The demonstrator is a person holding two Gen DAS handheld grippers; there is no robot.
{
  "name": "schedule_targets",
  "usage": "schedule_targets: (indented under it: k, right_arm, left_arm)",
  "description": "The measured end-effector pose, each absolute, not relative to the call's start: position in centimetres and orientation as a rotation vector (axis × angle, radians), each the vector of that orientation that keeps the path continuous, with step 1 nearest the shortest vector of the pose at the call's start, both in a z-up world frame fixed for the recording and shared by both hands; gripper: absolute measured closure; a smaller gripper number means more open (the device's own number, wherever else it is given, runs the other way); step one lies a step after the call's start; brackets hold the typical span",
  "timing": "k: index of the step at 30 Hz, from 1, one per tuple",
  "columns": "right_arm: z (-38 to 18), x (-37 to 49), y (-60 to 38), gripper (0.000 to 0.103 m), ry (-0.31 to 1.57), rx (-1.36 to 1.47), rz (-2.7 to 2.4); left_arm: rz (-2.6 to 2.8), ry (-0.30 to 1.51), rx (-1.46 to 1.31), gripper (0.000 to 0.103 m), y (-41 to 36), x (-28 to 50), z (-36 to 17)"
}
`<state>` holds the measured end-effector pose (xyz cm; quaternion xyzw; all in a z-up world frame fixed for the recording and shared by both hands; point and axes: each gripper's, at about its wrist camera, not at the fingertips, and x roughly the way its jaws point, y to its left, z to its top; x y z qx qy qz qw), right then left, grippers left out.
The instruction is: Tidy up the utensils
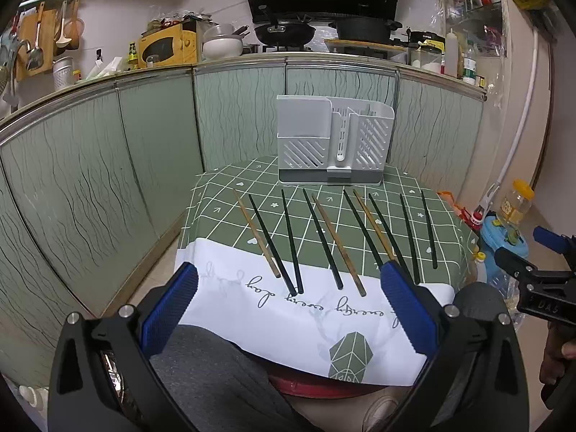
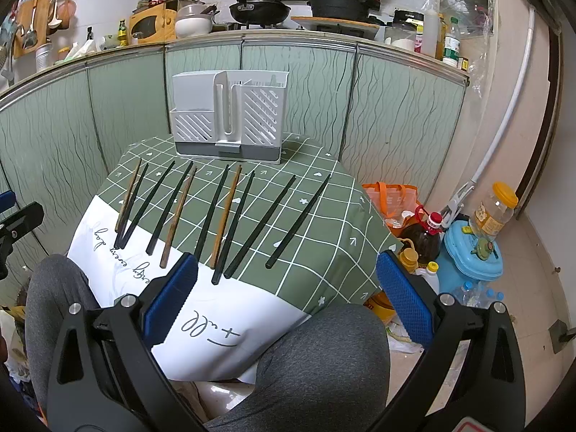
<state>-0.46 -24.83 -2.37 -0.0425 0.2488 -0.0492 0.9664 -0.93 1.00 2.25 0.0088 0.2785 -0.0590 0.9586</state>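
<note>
Ahead, chopsticks (image 2: 230,216) lie beyond both spread tongs, untouched.

tablecloth (image 1: 324,309): script "every day" | right gripper (image 1: 547,288): "UAS" | black appliance (image 1: 426,37): "SUPOR"

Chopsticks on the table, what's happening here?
Nothing is held yet. Both the left gripper and right gripper hover open at the table's near edge. Ten chopsticks, black and wooden, lie in a row on the cloth. The white holder stands behind them, seemingly empty.
</note>
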Motion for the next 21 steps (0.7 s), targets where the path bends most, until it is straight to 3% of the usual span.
schedule_targets:
  k: [21]
  right_arm:
    - [-2.53,-0.47,-24.99,0.008,0.506,-0.081,-0.103]
  left_arm:
    - [-0.11,0.569,0.029,0.004,1.2,-0.77,1.93]
